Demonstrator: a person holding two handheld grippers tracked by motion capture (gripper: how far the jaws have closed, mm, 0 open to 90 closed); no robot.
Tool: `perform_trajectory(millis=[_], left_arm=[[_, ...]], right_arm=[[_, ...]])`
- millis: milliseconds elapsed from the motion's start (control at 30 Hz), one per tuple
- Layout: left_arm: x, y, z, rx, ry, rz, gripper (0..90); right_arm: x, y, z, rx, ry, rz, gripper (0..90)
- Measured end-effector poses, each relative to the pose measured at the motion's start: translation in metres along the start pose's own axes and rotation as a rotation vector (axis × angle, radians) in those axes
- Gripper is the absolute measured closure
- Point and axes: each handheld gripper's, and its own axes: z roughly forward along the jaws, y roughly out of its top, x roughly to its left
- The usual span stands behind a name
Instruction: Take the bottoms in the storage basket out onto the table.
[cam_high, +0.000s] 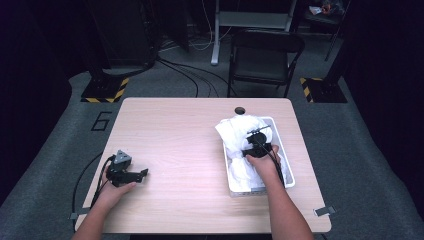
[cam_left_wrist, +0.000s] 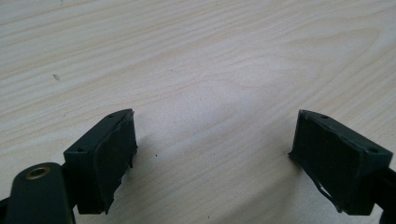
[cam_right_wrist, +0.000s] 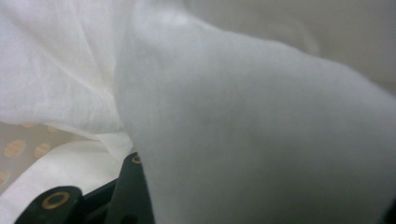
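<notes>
White cloth (cam_right_wrist: 261, 121) sat right against the lens in the right gripper view, draped over the jaws. Only part of the black frame and 2 brass screw heads showed at bottom left, so I could not tell whether the right gripper (cam_high: 257, 141) was spread or clamped. At lower left of that view, a pale perforated wall of the basket (cam_right_wrist: 18, 149) showed through with rows of oval holes.

High view: right gripper was down inside the white basket (cam_high: 286, 165) on the right half of the table (cam_high: 175, 150), buried in the cloth (cam_high: 240, 131), which bulged up over the far rim. The right hand (cam_high: 263, 162) was on the gripper body.

Left gripper (cam_high: 142, 174) lay low over bare wood near the table's front-left corner, well apart from the basket, left hand (cam_high: 116, 190) on it. Grey 3-cornered plate on top. Left gripper view: both pads (cam_left_wrist: 114, 158) were wide apart with nothing but wood grain between them, so it stood spread and empty.

Readable writing: a large "6" (cam_high: 101, 121) marked on the grey floor left of the table. No brand legible on either gripper.

Beyond the table: a dark folding chair (cam_high: 265, 60), floor cables (cam_high: 190, 75), and 2 yellow-black striped bases (cam_high: 105, 90).
</notes>
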Motion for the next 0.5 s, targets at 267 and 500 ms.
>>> perform_trajectory(millis=[267, 500], left_arm=[[0.000, 0.000, 0.000, 0.000, 0.000, 0.000, 13.4], [0.000, 0.000, 0.000, -0.001, 0.000, 0.001, 13.4]], right_arm=[[0.001, 0.003, -0.011, -0.028, 0.003, 0.009, 57.8], [0.001, 0.009, -0.021, -0.052, -0.001, 0.011, 57.7]])
